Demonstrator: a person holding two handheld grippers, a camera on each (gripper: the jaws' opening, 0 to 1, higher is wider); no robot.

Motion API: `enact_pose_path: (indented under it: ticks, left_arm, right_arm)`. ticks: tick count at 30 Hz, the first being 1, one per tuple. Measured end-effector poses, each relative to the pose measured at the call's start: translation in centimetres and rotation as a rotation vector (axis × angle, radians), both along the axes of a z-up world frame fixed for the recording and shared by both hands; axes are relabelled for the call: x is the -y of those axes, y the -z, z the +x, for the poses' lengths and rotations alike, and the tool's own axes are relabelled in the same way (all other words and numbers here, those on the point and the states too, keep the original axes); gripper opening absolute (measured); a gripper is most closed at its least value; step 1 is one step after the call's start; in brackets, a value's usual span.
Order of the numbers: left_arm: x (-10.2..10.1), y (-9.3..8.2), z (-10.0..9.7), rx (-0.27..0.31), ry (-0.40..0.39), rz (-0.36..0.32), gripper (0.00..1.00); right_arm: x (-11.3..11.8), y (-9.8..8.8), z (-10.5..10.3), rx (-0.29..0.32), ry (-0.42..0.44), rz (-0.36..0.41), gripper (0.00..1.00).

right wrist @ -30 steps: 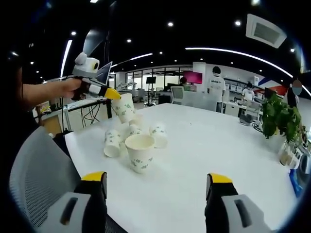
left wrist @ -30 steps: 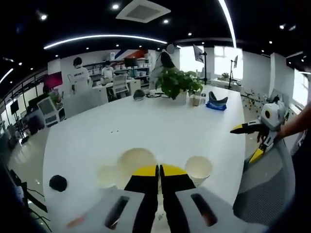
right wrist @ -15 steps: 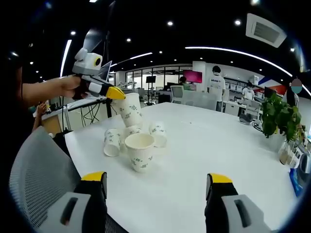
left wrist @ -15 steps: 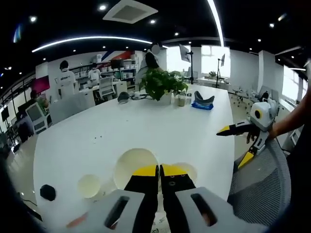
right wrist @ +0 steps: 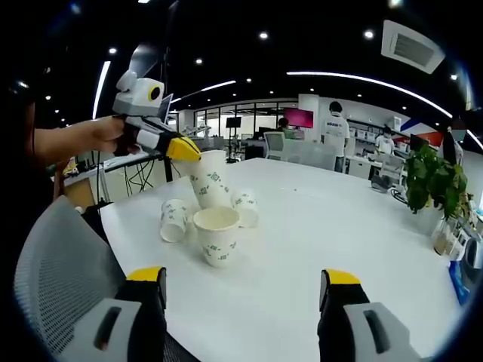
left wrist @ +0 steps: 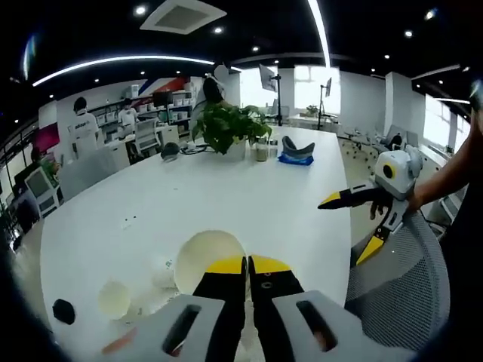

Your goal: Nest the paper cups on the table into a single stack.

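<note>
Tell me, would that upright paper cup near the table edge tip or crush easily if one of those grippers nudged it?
Probably both. The upright cup looks empty, thin-walled paper, so likely light; a side nudge could slide it or tip it, since its base is narrower than its rim. Its open rim would likely dent under a hard pinch. Once tipped, it might roll in a curve across the smooth table.

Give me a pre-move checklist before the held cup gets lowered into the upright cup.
1. Left gripper shut on the held cup: ok.
2. Upright cup standing mouth up, nothing inside: ok.
3. Held cup directly above the upright cup's mouth: not ok, it sits behind and tilted.
4. Right gripper open, jaws apart and holding nothing: ok.
5. Loose cups beside the upright cup clear of the path: cannot tell.
6. White table bare around the target: ok.
</note>
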State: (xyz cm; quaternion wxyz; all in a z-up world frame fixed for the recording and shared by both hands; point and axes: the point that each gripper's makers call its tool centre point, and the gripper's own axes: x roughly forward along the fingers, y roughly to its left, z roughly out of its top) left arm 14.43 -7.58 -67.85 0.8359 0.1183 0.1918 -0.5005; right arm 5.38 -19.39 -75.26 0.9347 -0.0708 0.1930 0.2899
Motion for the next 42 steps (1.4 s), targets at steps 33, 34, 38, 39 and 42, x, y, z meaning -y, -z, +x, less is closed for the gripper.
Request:
enact_pose_path:
  ticks: [33, 34, 38, 39, 42]
  left_arm:
    - [3.1, 3.2, -1.9, -0.008, 0.112, 0.081, 0.0]
    - [3.2, 3.5, -1.8, -0.011, 0.115, 0.082, 0.0]
    - [3.5, 4.2, -2.0, -0.032, 0.128, 0.085, 0.0]
    - [3.7, 4.3, -2.2, -0.039, 0.13, 0.085, 0.0]
    - [4.1, 4.8, -2.3, -0.058, 0.134, 0.078, 0.0]
  right_arm:
    - [-0.1, -0.1, 0.0, -0.002, 0.006, 0.003, 0.85]
    - [-0.1, -0.1, 0.0, -0.002, 0.006, 0.003, 0.85]
    - [0.0, -0.1, 0.1, -0.002, 0.01, 0.004, 0.85]
    - [0.1, 0.0, 0.1, -0.002, 0.01, 0.005, 0.85]
    - [0.0, 0.0, 0.0, -0.004, 0.008, 0.005, 0.85]
